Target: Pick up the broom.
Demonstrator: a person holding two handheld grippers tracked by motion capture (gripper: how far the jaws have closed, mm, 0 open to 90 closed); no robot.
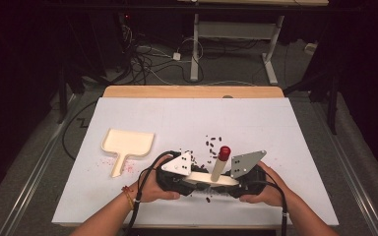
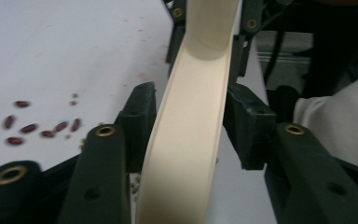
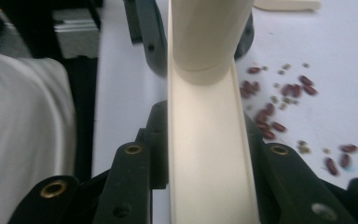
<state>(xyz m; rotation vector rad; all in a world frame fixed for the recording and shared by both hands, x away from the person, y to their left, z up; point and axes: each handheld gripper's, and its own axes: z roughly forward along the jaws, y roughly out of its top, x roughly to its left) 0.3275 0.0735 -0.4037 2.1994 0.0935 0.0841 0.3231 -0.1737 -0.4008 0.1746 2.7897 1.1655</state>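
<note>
A cream plastic brush with a red-capped handle [image 1: 220, 167] lies between both grippers. The left gripper [image 2: 191, 135] pinches one end of its base. The right gripper [image 3: 205, 154] pinches the other, beside scattered dark red beans [image 3: 279, 100].

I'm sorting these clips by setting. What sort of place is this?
Probably a lab or recording workspace, not a kitchen. The white-topped table stands amid dark surroundings, loose cables sprawl over the floor behind it, and another desk frame stands at the back. Red beans and a cream dustpan look staged.
</note>
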